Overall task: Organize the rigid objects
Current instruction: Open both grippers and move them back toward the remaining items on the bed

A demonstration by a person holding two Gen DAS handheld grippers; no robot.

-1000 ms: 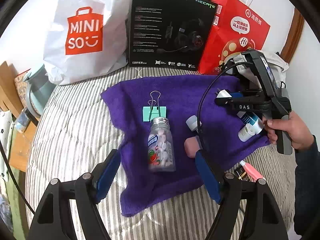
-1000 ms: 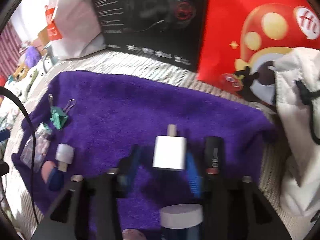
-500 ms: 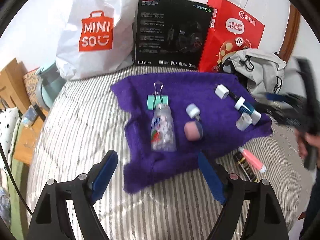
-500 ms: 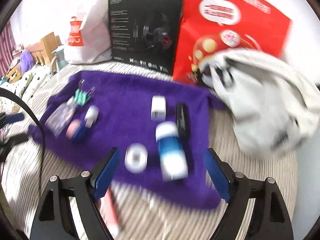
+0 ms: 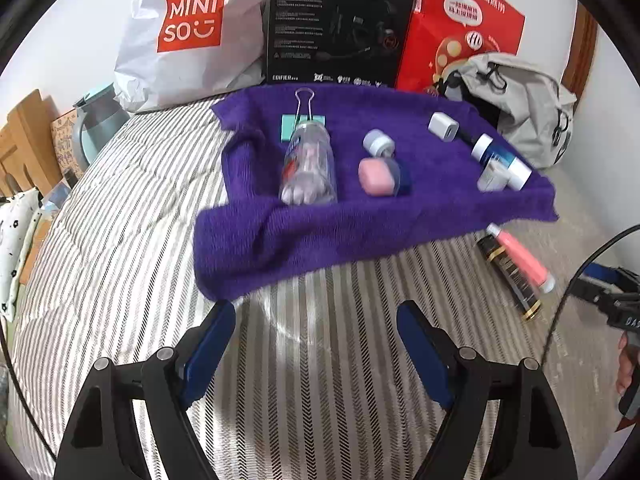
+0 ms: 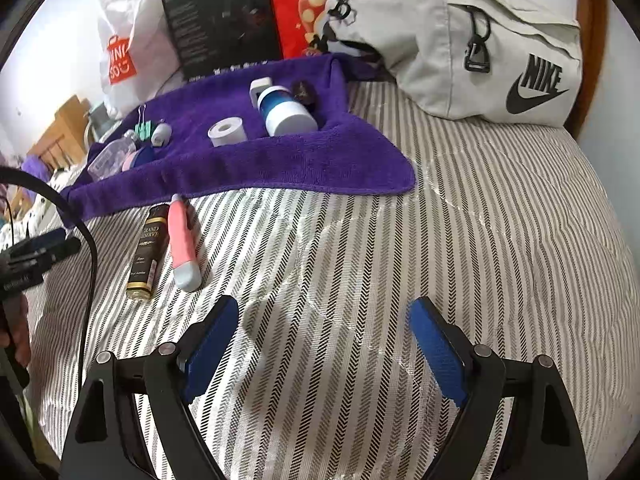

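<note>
A striped bed (image 5: 120, 240) is carrying everything; a purple towel (image 5: 360, 224) is lying across its far half, with a white bag (image 5: 188, 28), a black box (image 5: 340, 24), a red bag (image 5: 460, 32) and a grey backpack (image 6: 480, 40) standing behind it. On the towel, a clear bottle (image 5: 308, 168) is lying on its side, its far end touching a green clip (image 5: 302, 120); just right of it a pink case (image 5: 378, 176) is resting near a small white cap (image 5: 378, 142); further right a charger (image 5: 442, 126), a blue-and-white bottle (image 6: 286, 110) and a white roll (image 6: 227, 131) are sitting close together. Off the towel, a dark tube (image 6: 148, 246) and a pink tube (image 6: 182, 240) are lying side by side on the bed, touching. The left hand-held gripper (image 5: 316, 356) is hovering released, gripping nothing; the right hand-held gripper (image 6: 324, 350) is likewise spread wide and empty.
</note>
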